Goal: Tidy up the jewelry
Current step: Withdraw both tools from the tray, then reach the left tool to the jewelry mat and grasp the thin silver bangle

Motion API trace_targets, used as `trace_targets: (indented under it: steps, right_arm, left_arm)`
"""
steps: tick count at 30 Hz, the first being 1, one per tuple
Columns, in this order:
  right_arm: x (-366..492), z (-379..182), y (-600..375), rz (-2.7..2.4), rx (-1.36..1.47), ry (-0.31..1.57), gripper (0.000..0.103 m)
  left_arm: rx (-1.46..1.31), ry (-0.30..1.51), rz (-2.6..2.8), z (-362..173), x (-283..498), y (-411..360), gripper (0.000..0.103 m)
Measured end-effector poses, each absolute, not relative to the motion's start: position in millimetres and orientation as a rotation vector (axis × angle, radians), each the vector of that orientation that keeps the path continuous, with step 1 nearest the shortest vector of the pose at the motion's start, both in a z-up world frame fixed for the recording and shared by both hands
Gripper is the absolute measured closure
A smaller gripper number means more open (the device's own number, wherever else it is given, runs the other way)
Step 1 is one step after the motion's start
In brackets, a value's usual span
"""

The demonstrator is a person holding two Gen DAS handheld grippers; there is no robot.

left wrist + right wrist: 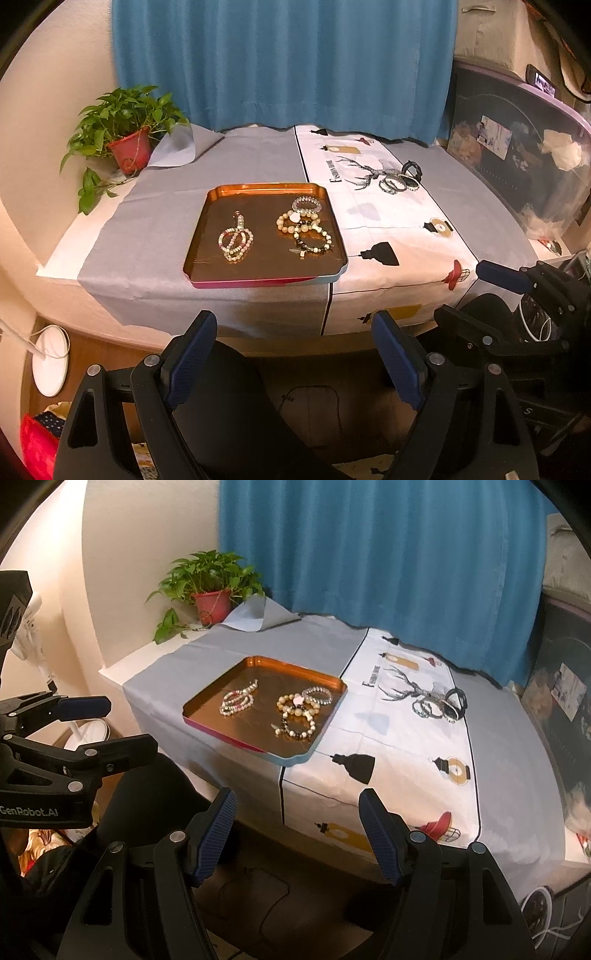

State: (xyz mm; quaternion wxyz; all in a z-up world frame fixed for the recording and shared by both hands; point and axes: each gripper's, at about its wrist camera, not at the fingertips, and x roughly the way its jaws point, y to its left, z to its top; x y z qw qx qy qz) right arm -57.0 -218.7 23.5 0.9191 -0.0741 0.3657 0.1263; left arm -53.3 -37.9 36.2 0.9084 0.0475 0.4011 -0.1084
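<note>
Both grippers hang short of the table's near edge, off the cloth: the left gripper point(295, 354) and the right gripper point(297, 830) each have their blue pads spread wide apart, holding nothing. Just past that edge sits the copper tray point(207, 236), its front lip overhanging a little, with a pale bead bracelet point(235, 242) on its left side and a cluster of cream and dark bracelets point(304, 230) on its right. Farther back on the white deer-print cloth point(399, 229), well apart from the tray, lies a small heap of dark bangles point(400, 181), with bare cloth between.

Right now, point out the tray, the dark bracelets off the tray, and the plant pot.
tray point(207, 236), left wrist view, bare floor at its left.
dark bracelets point(400, 181), left wrist view, middle of pile.
plant pot point(212, 607), right wrist view, red wall.
</note>
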Motion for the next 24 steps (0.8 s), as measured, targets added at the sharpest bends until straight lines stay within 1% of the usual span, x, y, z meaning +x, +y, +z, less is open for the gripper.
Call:
trace_targets:
  steps: [14, 18, 24]
  right_arm:
    - [-27, 0, -252, 0.203, -0.092, 0.814, 0.033]
    - [-15, -5, -277, 0.157, -0.050, 0.826, 0.033]
    - [10, -5, -333, 0.068, 0.016, 0.821, 0.033]
  left_arm:
    - [0.099, 0.927, -0.287, 20, -19, -62, 0.020]
    - [0.123, 0.933, -0.309, 20, -6, -78, 0.020]
    - [0.177, 0.927, -0.406, 25, 33, -123, 0.020]
